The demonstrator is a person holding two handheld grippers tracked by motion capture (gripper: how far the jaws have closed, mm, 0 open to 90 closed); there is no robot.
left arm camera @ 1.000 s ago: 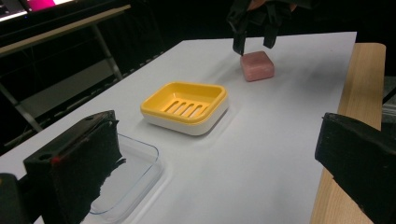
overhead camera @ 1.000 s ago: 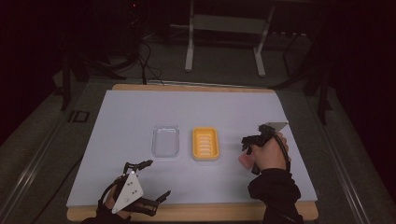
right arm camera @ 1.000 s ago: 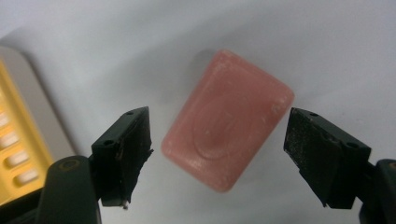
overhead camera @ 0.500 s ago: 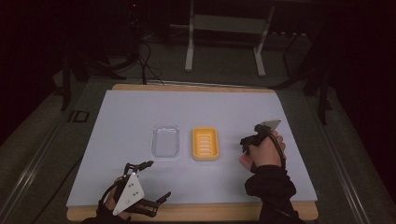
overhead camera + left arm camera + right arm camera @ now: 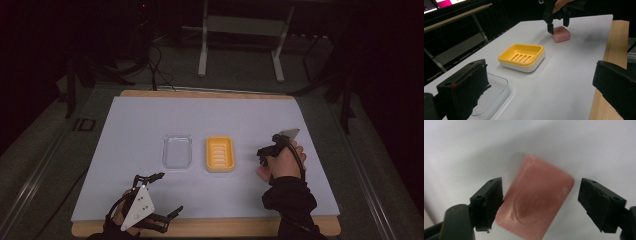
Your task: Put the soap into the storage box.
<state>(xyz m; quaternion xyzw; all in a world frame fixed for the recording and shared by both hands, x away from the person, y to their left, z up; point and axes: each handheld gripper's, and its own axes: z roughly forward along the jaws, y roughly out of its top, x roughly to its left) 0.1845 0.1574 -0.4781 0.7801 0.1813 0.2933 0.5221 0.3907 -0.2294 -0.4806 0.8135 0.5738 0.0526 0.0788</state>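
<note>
A pink bar of soap [image 5: 536, 202] lies flat on the white table sheet [image 5: 140, 120]; it also shows in the left gripper view as a soap bar [image 5: 561, 33] at the far right. My right gripper [image 5: 540, 202] points down over it, jaws on either side. The left pad [image 5: 489, 203] grazes the bar's edge, and the right pad [image 5: 599, 202] stands clear. These jaws have just been opening with the soap between them. In the high view the right gripper [image 5: 263, 155] is right of a yellow soap dish [image 5: 220, 153]. My left gripper [image 5: 170, 192] rests open and empty at the near edge.
A clear plastic tray [image 5: 177, 150] sits just left of the yellow soap dish [image 5: 522, 57] at mid-table. The table's wooden rim [image 5: 210, 227] runs along the near edge. Metal stand legs [image 5: 202, 55] and cables lie on the dark floor beyond.
The right hand with its gripper has shifted slightly to the left over the soap. The left gripper has stayed where it was.
</note>
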